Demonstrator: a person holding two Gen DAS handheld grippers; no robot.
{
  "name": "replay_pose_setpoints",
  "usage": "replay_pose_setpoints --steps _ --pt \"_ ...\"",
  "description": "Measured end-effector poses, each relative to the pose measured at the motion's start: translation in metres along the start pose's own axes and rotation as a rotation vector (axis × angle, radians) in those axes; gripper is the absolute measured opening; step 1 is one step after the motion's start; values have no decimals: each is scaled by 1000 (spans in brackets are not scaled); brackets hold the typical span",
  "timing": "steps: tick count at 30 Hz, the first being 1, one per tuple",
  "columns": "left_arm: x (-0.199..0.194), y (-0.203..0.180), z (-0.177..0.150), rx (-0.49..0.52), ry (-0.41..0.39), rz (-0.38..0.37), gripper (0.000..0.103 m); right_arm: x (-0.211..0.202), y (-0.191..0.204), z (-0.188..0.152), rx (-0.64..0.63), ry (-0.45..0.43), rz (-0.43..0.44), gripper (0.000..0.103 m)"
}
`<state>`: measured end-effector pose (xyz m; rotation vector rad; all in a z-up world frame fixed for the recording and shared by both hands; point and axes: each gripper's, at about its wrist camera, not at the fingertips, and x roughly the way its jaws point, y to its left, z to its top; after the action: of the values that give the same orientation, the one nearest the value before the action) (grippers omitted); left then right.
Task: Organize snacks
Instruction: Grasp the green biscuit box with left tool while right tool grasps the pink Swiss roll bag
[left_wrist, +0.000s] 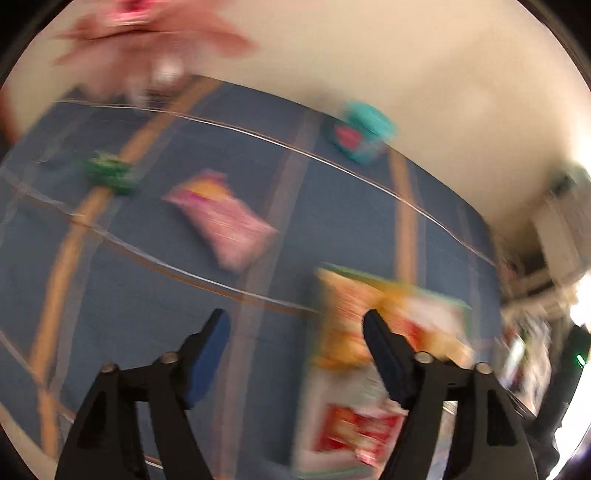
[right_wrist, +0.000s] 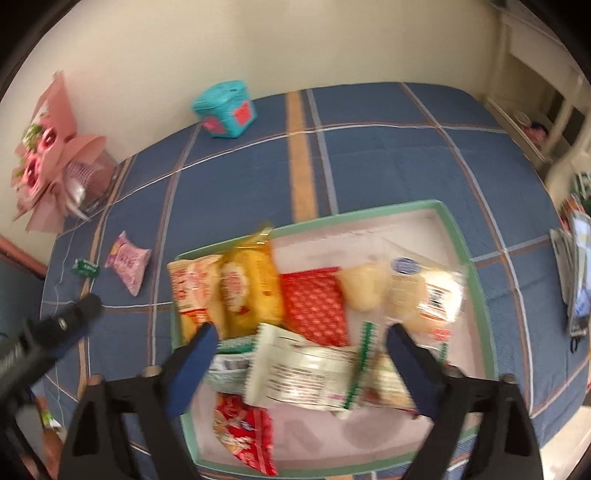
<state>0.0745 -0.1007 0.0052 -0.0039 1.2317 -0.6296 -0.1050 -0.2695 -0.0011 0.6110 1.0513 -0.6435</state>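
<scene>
A green-rimmed tray (right_wrist: 454, 236) lies on the blue plaid cloth (right_wrist: 369, 155), holding several snack packs: yellow-orange bags (right_wrist: 251, 288), a red patterned packet (right_wrist: 314, 306), a clear bag of pale rounds (right_wrist: 406, 288) and a red bag (right_wrist: 243, 424). My right gripper (right_wrist: 303, 332) hangs open over the tray. A white packet (right_wrist: 299, 373) lies between its fingers with gaps on both sides. The left wrist view is blurred. My left gripper (left_wrist: 295, 325) is open and empty, with the tray (left_wrist: 306, 424) at its right finger. A pink packet (left_wrist: 221, 221) and a green candy (left_wrist: 110, 173) lie loose on the cloth.
A teal box (right_wrist: 225, 109) stands at the far edge by the wall. A pink bouquet (right_wrist: 48, 155) leans at the far left. The pink packet (right_wrist: 127, 262) and green candy (right_wrist: 85, 267) lie left of the tray. Books or papers (right_wrist: 576, 273) sit at the right edge.
</scene>
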Motion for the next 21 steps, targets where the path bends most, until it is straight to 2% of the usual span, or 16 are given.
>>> replay_pose_setpoints --steps 5,10,14,21 --pt "5 85 13 -115 -33 146 94 4 42 4 -91 -42 10 103" --pt "10 144 18 -115 -34 234 96 17 99 6 -211 -43 64 103" --pt "18 173 30 -103 -12 248 96 38 141 6 -302 -7 92 103" --pt "35 199 66 -90 39 200 96 90 195 18 -416 70 75 103"
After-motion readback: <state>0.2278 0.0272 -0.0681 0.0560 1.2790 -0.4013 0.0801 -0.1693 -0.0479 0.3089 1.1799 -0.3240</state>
